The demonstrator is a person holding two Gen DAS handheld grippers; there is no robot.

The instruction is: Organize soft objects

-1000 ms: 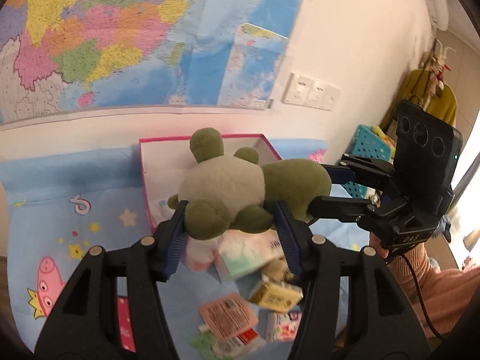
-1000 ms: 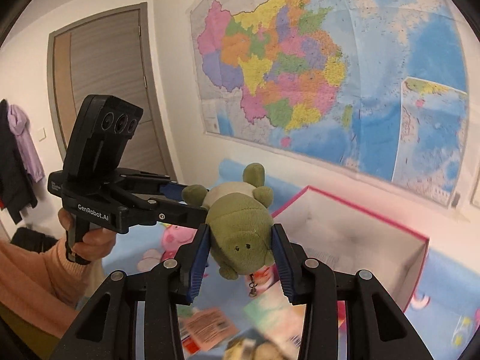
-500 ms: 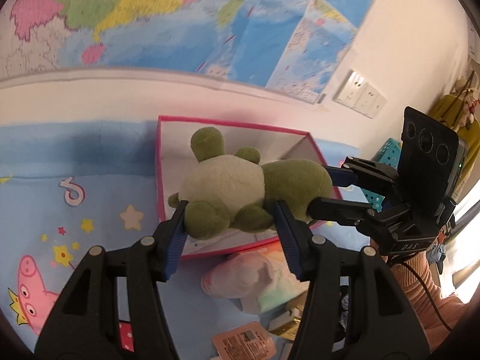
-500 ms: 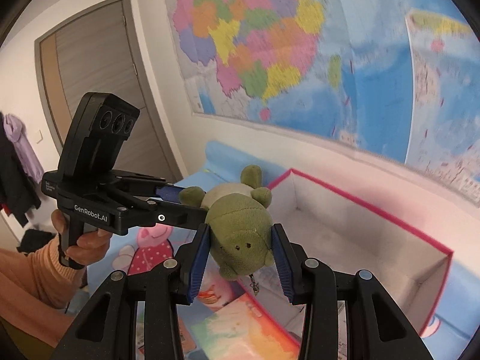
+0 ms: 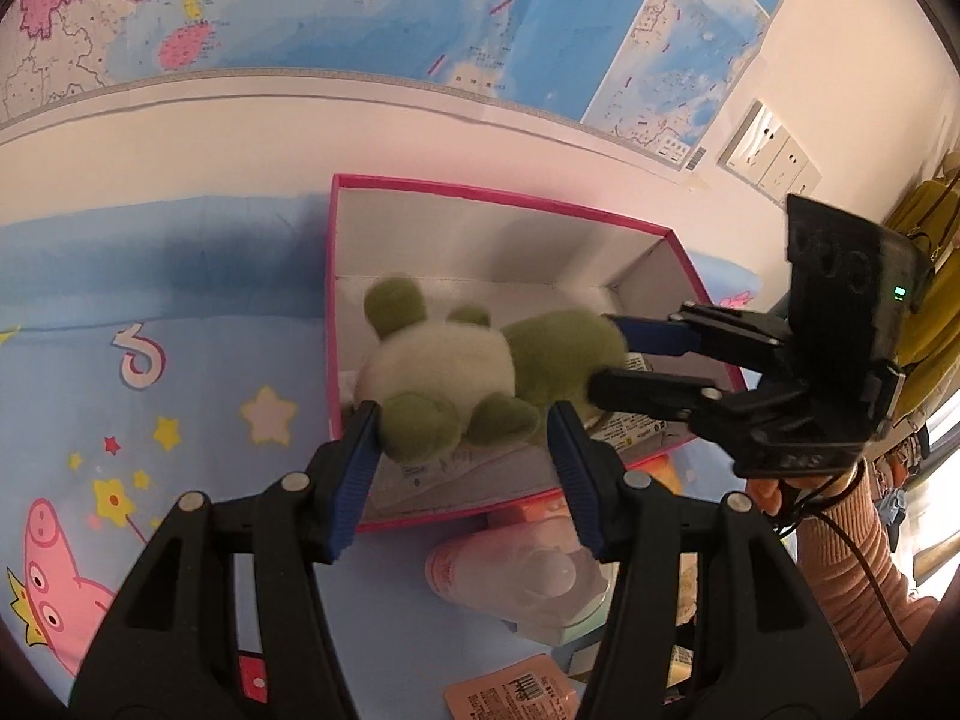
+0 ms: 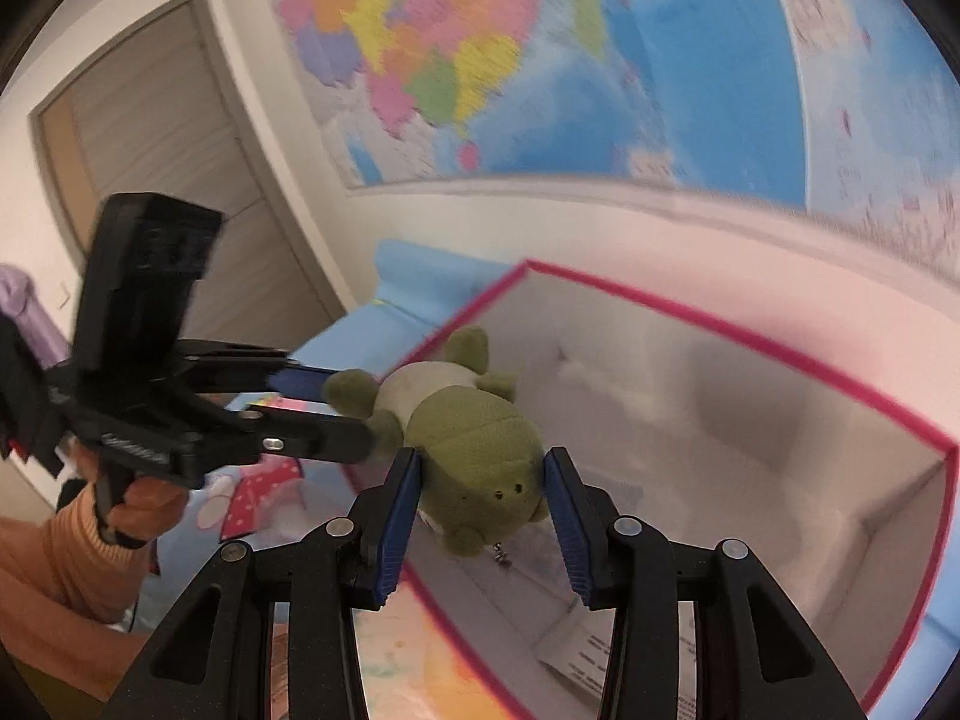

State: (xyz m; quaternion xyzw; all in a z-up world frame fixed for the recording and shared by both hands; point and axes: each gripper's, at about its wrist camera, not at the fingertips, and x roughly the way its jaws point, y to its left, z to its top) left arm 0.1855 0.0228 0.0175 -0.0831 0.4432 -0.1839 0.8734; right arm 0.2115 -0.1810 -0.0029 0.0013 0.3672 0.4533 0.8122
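A green plush turtle (image 5: 456,372) with a pale belly hangs low over the open white box with a pink rim (image 5: 480,192). My left gripper (image 5: 462,444) is shut on its hind legs. My right gripper (image 6: 483,486) has its blue pads against the turtle's head (image 6: 474,444), and its jaws are opening. In the left wrist view the right gripper (image 5: 606,354) reaches in from the right. In the right wrist view the left gripper (image 6: 342,414) comes from the left, over the box's near corner (image 6: 720,324). Printed papers lie on the box floor.
The box stands against the wall on a blue cartoon cloth (image 5: 150,420). A pale pink packet (image 5: 528,576) and an orange packet (image 5: 510,690) lie in front of it. Wall sockets (image 5: 768,150) are at the right, a door (image 6: 168,192) at the left. A hand (image 6: 138,498) grips the left gripper's handle.
Both grippers have carried the turtle down and forward, from above the loose packets to low over the box's opening. The box now fills much more of both views.
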